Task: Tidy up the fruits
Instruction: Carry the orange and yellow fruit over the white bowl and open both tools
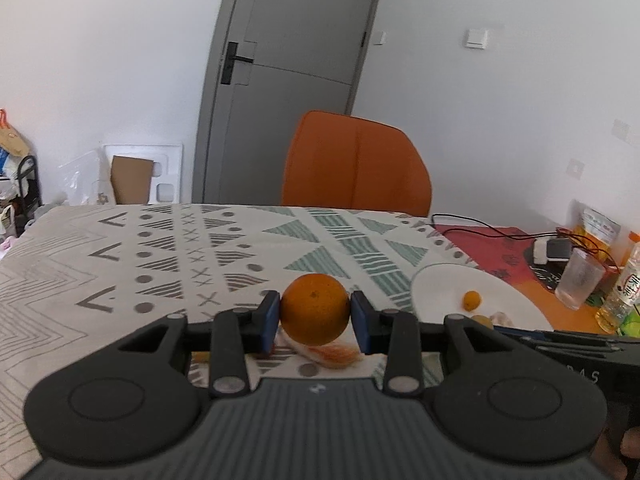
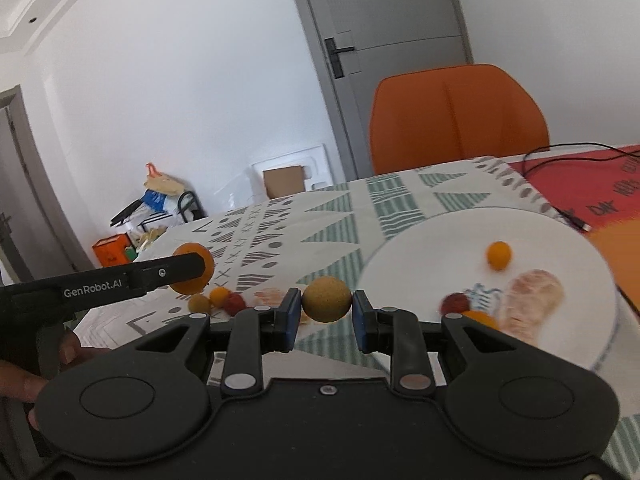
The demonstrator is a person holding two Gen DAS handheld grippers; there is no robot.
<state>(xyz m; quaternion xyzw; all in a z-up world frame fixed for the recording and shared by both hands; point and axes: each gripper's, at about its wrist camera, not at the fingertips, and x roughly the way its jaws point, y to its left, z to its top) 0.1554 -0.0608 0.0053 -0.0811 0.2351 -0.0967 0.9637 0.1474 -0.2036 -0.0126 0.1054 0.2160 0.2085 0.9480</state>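
My left gripper [image 1: 315, 314] is shut on a large orange [image 1: 315, 309], held above the patterned tablecloth; a peeled pomelo-like wedge [image 1: 326, 352] lies on the cloth under it. In the right wrist view that same orange [image 2: 192, 268] shows at the left behind the left gripper's black finger. My right gripper [image 2: 326, 308] is shut on a small rough yellow-brown fruit [image 2: 326, 299]. To its right lies the white plate [image 2: 420, 248] with a small orange fruit [image 2: 499, 255], a dark red fruit [image 2: 455, 303] and a pale peeled wedge [image 2: 530, 300]. Several small fruits [image 2: 219, 298] lie on the cloth at the left.
An orange chair [image 1: 356, 164] stands at the table's far side before a grey door [image 1: 296, 60]. At the right are a black cable [image 1: 480, 226], a clear cup [image 1: 580, 283], a bottle [image 1: 624, 292] and a red mat [image 2: 592, 188]. A hand [image 2: 24, 384] holds the left gripper.
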